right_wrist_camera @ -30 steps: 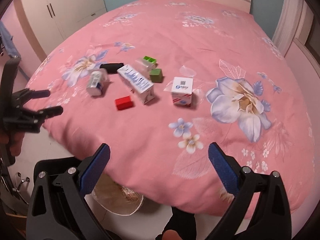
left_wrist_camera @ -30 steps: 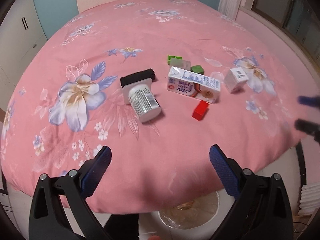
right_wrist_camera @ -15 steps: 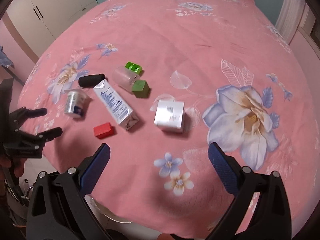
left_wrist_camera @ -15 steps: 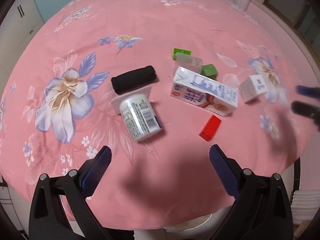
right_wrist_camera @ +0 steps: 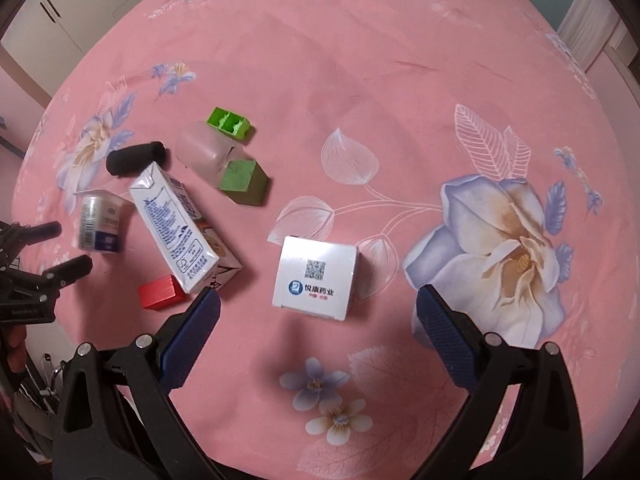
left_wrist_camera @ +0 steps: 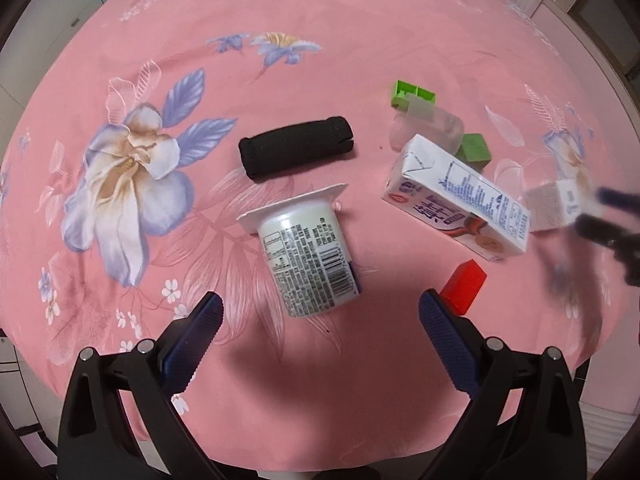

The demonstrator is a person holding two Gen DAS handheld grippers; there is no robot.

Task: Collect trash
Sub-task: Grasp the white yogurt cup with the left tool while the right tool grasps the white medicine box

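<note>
Because the yogurt cup (left_wrist_camera: 308, 254) lies on its side on a soft pink bedspread (left_wrist_camera: 320, 40), your left gripper (left_wrist_camera: 318, 324) could easily nudge it into a roll instead of catching it: the cup is round, the quilt gives, and its wide lid rim points away from you. If you come in off-centre, one finger will probably push it toward the milk carton (left_wrist_camera: 454, 204) just to its right. The red block (left_wrist_camera: 464, 286) sits just beside your right-hand finger there and could be bumped or swept along by accident.

On the other side, your right gripper (right_wrist_camera: 318, 324) faces the white box (right_wrist_camera: 316, 278), which lies flat a little to the right of the carton. A glossy, squat box like that may slip or tip if you pinch only an edge.

Both pairs of fingers are spread wide and hold nothing, touching no item. The left pair brackets the cup's near end without contact; the right pair frames the box from the near side.

Around the carton, the rest of the clutter waits: a black roll (left_wrist_camera: 296, 152) beyond the cup, a clear plastic container (right_wrist_camera: 204, 152), and two green blocks (right_wrist_camera: 242, 182) behind the carton. No bin shows in either view.
</note>
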